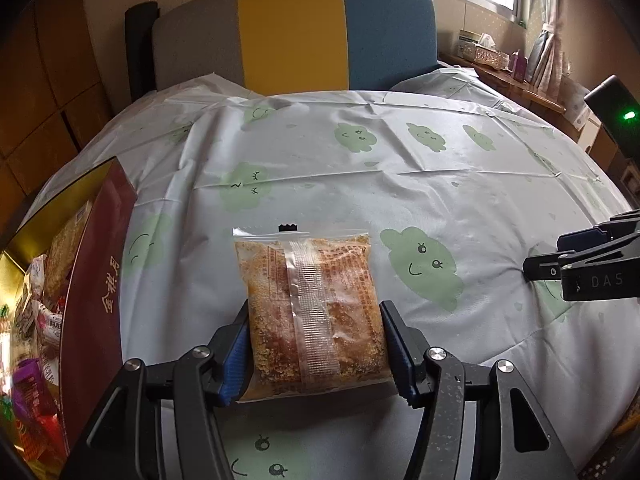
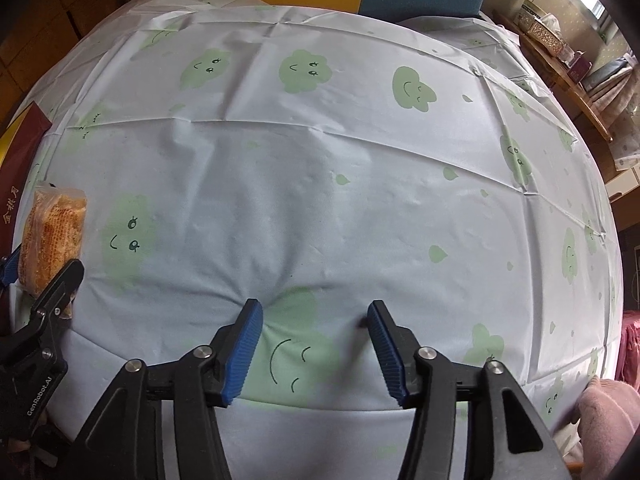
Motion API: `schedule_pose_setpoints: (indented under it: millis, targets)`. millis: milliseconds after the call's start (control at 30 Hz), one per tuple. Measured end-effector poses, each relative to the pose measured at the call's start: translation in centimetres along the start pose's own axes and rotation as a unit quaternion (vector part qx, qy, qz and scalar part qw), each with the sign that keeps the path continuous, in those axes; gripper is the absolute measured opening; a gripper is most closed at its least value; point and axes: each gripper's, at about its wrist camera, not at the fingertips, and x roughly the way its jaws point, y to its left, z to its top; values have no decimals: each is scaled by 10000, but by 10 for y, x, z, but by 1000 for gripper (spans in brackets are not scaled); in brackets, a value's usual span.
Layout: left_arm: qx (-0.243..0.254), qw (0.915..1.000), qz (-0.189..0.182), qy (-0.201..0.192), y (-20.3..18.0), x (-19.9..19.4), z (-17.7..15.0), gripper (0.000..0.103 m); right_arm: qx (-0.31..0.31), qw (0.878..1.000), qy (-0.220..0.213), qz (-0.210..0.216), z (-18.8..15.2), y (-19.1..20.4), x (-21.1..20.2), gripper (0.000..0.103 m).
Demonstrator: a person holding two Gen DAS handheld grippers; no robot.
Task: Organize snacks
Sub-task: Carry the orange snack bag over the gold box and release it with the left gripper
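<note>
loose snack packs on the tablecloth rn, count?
1: the orange crumb snack pack, lying between the left gripper pads. More snacks sit inside the red box at left; some there may be hidden.

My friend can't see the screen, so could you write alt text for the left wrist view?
The left hand-held gripper holds a clear packet of orange crumbed snack between its blue pads, over a pale tablecloth printed with green smiling clouds. A dark red box of snacks stands at the left, and the right hand-held gripper enters from the right edge.
</note>
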Motion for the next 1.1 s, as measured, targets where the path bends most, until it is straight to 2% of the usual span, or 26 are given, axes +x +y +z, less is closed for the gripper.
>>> schedule_pose_setpoints:
  millis: [233, 1100]
  targets:
    - [-146, 9999, -22, 88, 5, -10, -2, 60, 50, 10000, 13, 45, 0, 0, 0, 60]
    - [-738, 9970, -99, -211, 50, -75, 6, 60, 23, 10000, -20, -8, -1, -4, 0, 62]
